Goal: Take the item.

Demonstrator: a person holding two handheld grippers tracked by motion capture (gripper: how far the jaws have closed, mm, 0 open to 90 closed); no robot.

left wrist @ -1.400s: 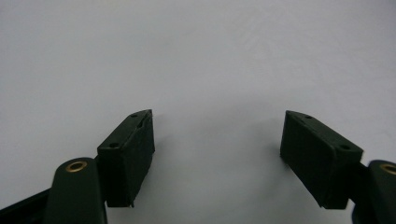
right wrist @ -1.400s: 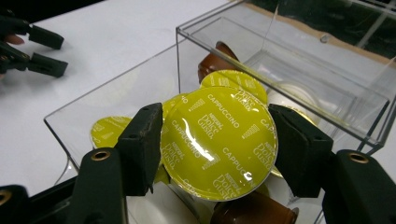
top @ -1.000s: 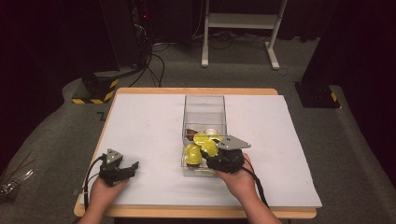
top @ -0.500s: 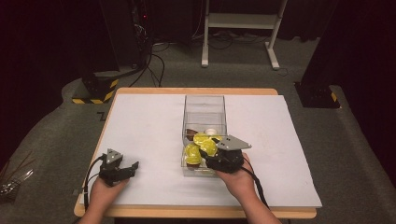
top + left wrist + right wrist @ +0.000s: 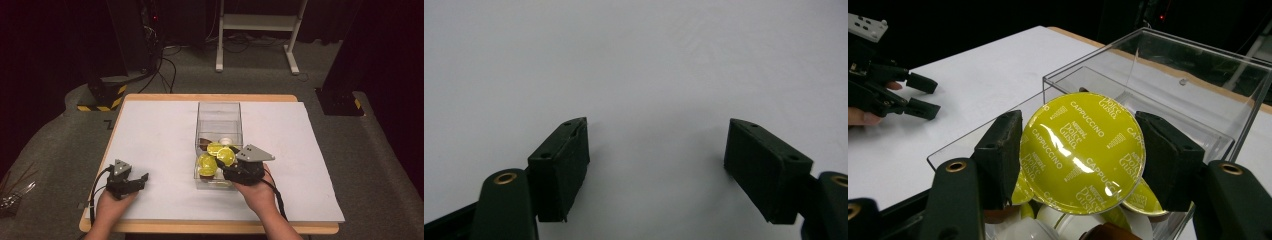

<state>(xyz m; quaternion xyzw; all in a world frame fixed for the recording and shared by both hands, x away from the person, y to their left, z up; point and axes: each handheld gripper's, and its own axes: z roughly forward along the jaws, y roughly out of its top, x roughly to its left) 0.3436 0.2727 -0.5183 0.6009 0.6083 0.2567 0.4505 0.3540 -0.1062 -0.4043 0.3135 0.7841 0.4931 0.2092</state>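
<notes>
Nothing has moved over the last second — right gripper (image 5: 1078, 155) stays clamped on the yellow capsule (image 5: 1082, 150) above the clear box (image 5: 218, 111); left gripper (image 5: 656, 165) rests open, empty.

We note a glossy foil lid on the yellow capsule (image 5: 1082, 152), a clear smooth plastic box (image 5: 219, 116), matt white paper sheet (image 5: 150, 135) over the wooden table (image 5: 210, 228), matt black jaws.

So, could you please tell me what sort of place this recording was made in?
Probably a lab or studio set up for recording, not a home: dark curtained surroundings, a table covered in plain white, cables and an equipment rack on the grey carpet behind, and yellow-black hazard-striped bases nearby.
</notes>
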